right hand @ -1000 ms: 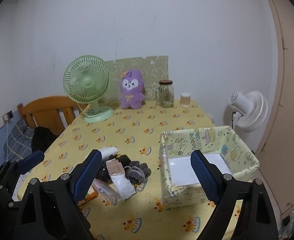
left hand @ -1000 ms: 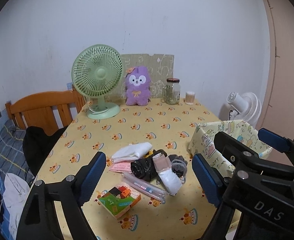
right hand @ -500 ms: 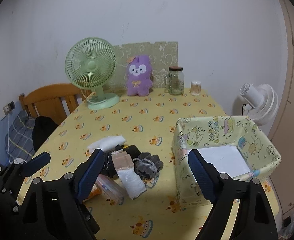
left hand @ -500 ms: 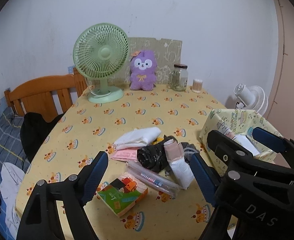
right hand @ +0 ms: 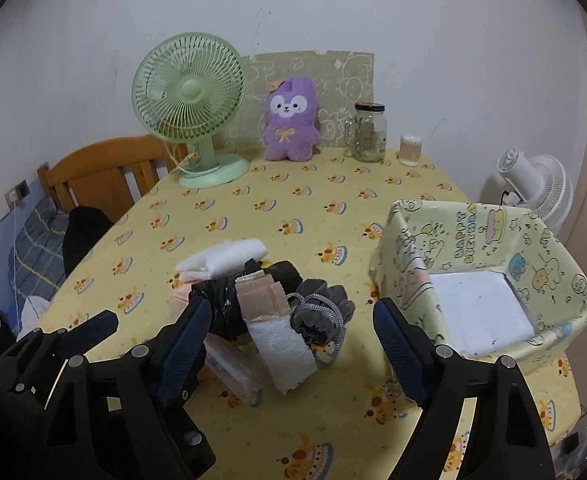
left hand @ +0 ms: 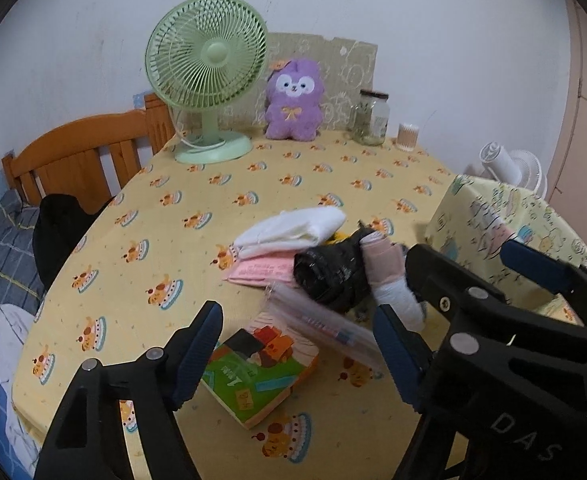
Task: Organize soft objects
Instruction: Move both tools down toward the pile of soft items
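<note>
A pile of soft items lies mid-table: a white folded cloth [left hand: 293, 226] [right hand: 229, 258], a pink packet [left hand: 261, 270], a black plastic bundle [left hand: 331, 274] [right hand: 223, 304], a beige-and-white wrapped roll [right hand: 273, 320] [left hand: 389, 280] and grey gloves [right hand: 323, 306]. A yellow patterned fabric basket [right hand: 533, 240] [left hand: 489, 216] stands to the right with a white pad inside. My left gripper [left hand: 297, 354] is open above a clear pencil case [left hand: 321, 324] and a colourful booklet [left hand: 259, 368]. My right gripper [right hand: 289, 344] is open over the roll and gloves.
At the back stand a green desk fan [right hand: 191, 100], a purple plush toy [right hand: 291, 120], a glass jar [right hand: 367, 132] and a small cotton-swab tub [right hand: 410, 150]. A wooden chair [left hand: 81, 164] is left of the table; a white floor fan [right hand: 541, 186] is behind the basket.
Both grippers have moved forward and down toward the pile, which now looks larger and closer. Both stay open. Nothing on the table has moved.
</note>
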Tool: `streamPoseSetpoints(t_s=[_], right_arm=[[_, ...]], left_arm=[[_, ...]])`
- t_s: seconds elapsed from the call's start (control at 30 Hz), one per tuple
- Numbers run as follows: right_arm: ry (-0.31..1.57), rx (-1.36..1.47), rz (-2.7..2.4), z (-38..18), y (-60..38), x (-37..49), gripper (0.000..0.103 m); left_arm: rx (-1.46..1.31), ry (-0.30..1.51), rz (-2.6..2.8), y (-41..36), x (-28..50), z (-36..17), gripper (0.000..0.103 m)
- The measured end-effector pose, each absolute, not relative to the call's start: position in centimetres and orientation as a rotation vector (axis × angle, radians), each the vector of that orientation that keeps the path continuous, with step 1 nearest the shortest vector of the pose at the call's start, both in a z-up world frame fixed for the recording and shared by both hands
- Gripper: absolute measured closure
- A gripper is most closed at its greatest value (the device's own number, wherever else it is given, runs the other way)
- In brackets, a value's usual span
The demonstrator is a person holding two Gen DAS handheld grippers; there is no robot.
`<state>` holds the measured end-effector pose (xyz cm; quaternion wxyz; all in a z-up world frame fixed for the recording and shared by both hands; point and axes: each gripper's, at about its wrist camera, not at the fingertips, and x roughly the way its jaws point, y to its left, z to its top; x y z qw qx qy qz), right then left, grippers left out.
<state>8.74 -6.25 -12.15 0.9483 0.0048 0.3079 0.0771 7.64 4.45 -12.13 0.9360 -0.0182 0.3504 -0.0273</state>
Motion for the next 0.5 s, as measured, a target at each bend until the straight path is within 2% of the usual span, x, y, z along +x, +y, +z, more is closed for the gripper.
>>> streamPoseSetpoints(t_s=[0.37,0.5], right_arm=[[0.68,-0.027,0.169,-14.2,-5.3,10.7,0.018],[0.705,-0.026,0.185,-14.8,-5.0,11.6,0.023]], left_arm=[[-0.058,0.777,-0.068,4.3,9.8,-14.1,0.029],[-0.07,0.785,-0.072,4.3,10.3,-14.4,0.032]])
